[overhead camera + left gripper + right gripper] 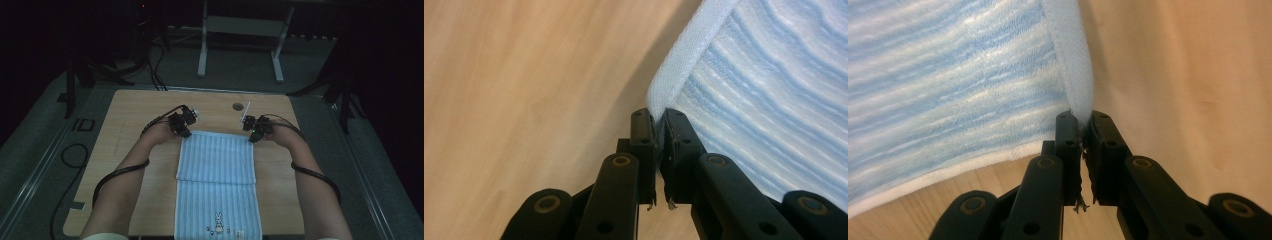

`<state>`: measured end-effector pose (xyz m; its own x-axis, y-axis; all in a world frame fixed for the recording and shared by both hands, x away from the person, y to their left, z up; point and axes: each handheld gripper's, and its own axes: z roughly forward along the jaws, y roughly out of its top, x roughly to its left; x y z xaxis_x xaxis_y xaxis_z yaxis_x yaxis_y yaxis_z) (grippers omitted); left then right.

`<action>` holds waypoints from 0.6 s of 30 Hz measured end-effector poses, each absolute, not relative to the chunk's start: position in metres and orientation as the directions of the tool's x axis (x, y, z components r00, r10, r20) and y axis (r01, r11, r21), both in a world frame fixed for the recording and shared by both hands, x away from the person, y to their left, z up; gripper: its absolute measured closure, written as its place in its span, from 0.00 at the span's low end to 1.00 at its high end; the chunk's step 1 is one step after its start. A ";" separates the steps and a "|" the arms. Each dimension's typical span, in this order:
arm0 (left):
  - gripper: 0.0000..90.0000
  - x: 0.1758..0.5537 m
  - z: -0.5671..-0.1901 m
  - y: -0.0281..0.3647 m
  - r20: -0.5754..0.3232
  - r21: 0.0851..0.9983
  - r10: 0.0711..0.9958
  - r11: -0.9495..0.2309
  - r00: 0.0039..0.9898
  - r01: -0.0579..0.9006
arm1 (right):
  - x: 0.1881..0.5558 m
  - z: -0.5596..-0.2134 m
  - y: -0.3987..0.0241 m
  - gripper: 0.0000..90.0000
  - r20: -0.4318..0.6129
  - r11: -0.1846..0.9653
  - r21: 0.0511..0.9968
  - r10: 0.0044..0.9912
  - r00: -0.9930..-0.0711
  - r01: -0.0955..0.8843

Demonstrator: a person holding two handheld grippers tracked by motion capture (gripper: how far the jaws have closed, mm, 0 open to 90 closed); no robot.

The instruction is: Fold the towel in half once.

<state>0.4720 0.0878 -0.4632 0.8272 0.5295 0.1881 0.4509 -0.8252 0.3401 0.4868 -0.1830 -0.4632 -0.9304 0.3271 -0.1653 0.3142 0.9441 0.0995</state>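
Observation:
A light blue striped towel [216, 175] lies lengthwise on the wooden table [135, 115], a small rabbit print near its front end. My left gripper [182, 131] is shut on the towel's far left corner [659, 102], the hem pinched between the black jaws. My right gripper [253, 136] is shut on the far right corner [1080, 107] in the same way. In both gripper views the held corner is raised off the tabletop. A crease crosses the towel [215, 180] about halfway down its length.
A dark round grommet [237, 106] and a thin white stick [244, 111] lie near the table's far edge. Cables trail from both forearms. Desk legs [202, 50] stand on the grey floor beyond the table.

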 end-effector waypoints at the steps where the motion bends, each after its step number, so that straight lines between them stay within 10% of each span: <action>1: 0.94 0.475 -0.454 0.088 0.218 0.348 0.529 -0.827 0.820 0.442 | 0.489 -0.457 -0.183 0.94 -0.174 0.943 0.106 0.330 -0.928 0.316; 18: 0.94 0.499 -0.338 0.091 0.421 0.427 0.566 -0.813 0.709 0.396 | 0.529 -0.328 -0.169 0.94 -0.415 0.925 0.202 0.379 -0.827 0.323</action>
